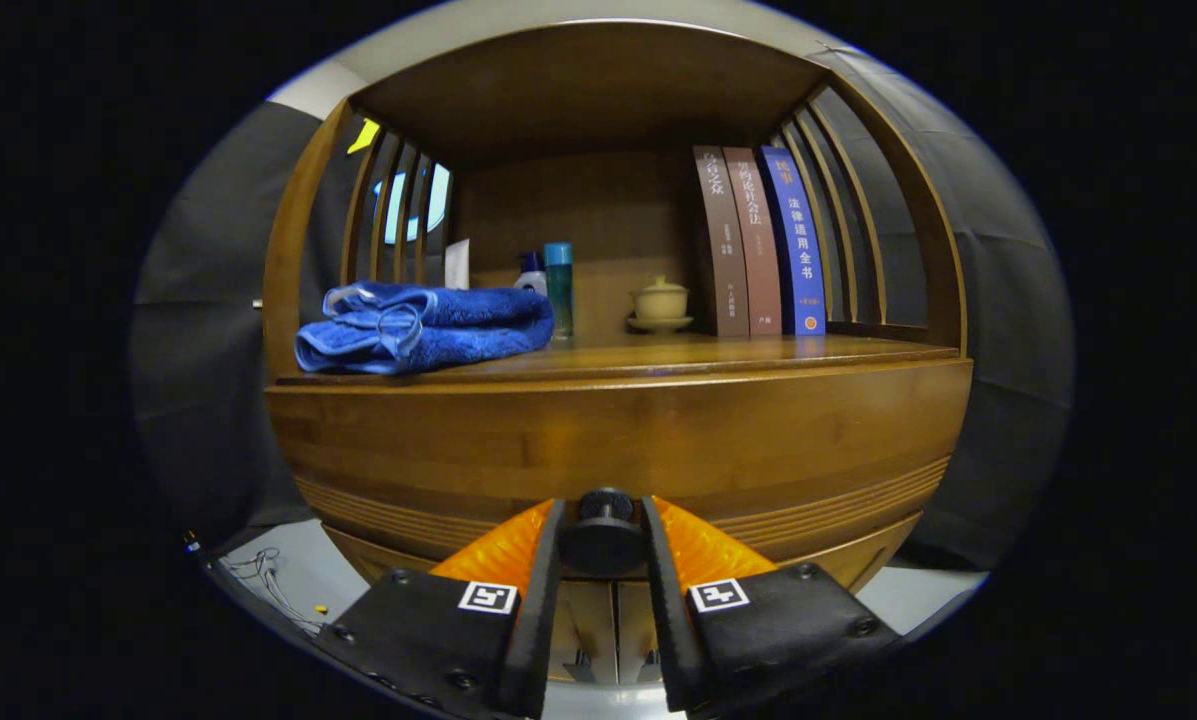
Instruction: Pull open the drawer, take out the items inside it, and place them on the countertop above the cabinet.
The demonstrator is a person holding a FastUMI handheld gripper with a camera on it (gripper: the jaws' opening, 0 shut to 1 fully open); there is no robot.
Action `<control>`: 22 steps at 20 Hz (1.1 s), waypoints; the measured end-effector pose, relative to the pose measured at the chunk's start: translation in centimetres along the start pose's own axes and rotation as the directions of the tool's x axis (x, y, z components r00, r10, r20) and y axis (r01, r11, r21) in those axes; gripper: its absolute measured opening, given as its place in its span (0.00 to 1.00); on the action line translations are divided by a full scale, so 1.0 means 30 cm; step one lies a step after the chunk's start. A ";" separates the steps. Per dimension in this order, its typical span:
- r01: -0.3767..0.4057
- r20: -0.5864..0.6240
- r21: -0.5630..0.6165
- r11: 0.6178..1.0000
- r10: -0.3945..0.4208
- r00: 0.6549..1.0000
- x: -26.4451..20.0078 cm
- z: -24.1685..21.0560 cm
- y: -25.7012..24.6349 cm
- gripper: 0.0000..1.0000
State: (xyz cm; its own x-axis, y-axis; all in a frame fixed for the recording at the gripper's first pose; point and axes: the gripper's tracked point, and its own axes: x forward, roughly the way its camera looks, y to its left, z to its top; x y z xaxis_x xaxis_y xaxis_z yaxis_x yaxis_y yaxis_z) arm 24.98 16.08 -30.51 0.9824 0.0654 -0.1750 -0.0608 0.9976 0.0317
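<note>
A wooden cabinet stands right in front of me, and its drawer front (618, 450) spans the width below the countertop (738, 352). A round black knob (603, 535) sticks out of the drawer's lower middle. My gripper (603, 545) has its black-and-orange fingers (548, 570) pressed on either side of that knob. The drawer looks closed, so its contents are hidden.
On the countertop lie a folded blue towel (423, 325) at the left, two small bottles (556, 285) behind it, a lidded yellow cup on a saucer (661, 303) and three upright books (758, 240) at the right. Slatted wooden sides and a roof enclose the shelf.
</note>
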 end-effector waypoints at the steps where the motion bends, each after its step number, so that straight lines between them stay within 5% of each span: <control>1: -0.001 -0.001 0.006 1.000 0.001 1.000 0.007 0.000 0.000 0.48; 6: -0.006 -0.015 0.033 0.999 0.006 1.000 -0.008 0.000 -0.005 0.32; 22: -0.044 -0.035 0.032 0.999 0.045 0.998 -0.409 -0.039 0.000 0.32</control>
State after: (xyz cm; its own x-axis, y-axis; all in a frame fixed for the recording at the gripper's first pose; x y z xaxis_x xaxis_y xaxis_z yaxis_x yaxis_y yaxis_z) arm 12.73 15.30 -29.52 0.9718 0.1110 -0.2079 -0.0982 0.9927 0.0706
